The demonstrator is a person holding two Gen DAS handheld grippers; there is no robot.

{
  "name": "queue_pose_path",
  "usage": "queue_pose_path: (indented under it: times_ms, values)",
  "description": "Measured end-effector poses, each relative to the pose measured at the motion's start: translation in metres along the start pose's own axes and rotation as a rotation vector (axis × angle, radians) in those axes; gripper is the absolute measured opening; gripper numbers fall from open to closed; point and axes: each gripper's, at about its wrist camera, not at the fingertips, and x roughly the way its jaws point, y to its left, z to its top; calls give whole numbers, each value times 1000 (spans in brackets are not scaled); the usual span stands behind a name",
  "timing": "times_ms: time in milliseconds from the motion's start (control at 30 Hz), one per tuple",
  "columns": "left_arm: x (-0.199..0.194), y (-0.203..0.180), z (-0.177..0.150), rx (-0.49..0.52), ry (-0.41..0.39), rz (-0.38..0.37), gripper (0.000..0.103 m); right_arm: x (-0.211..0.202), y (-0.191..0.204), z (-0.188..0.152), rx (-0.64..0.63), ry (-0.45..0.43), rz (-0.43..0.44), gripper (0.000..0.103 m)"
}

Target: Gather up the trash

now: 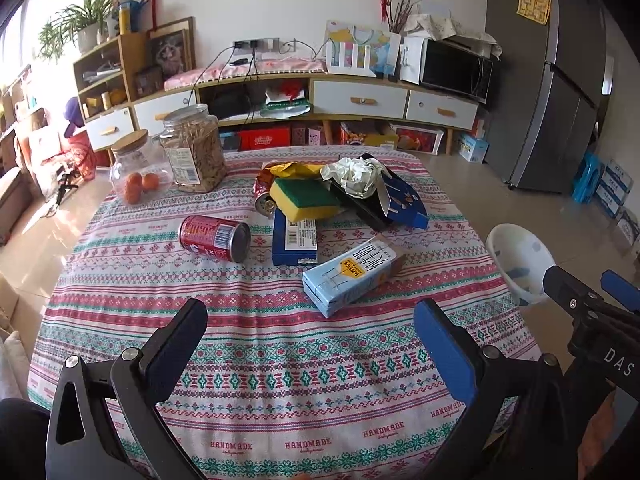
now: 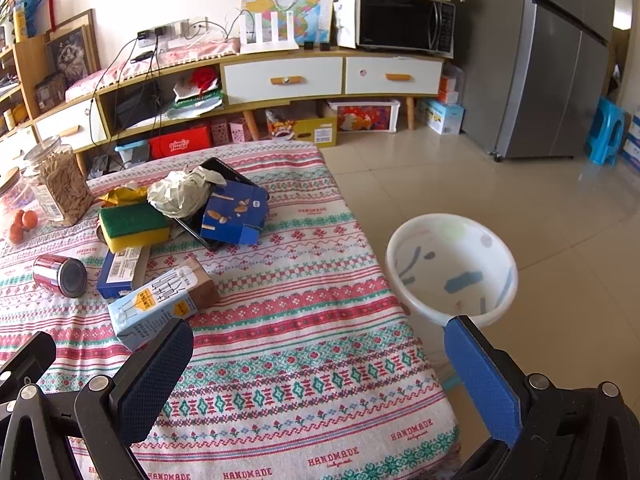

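Observation:
Trash lies on the patterned tablecloth (image 1: 280, 380): a red can (image 1: 214, 238) on its side, a light blue carton (image 1: 350, 274), a dark blue box (image 1: 294, 236), a yellow-green sponge (image 1: 306, 198), crumpled white paper (image 1: 352, 174) on a black tray and a torn blue box (image 2: 234, 216). A white bin (image 2: 452, 268) stands on the floor right of the table. My left gripper (image 1: 310, 326) hovers open over the near table, short of the carton (image 2: 160, 304). My right gripper (image 2: 318, 350) is open near the table's right edge, empty.
Two jars stand at the table's far left: one with sticks (image 1: 194, 148), one with oranges (image 1: 136, 168). Behind the table run a low cabinet (image 1: 360, 100) with a microwave (image 2: 404, 22), and a grey fridge (image 2: 556, 56). A blue stool (image 2: 608, 128) sits on the tiled floor.

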Motion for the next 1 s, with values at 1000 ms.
queue_pose_path:
  times_ms: [1000]
  values:
    - [11, 2, -4, 4, 25, -3, 103, 11, 5, -4, -8, 34, 20, 103]
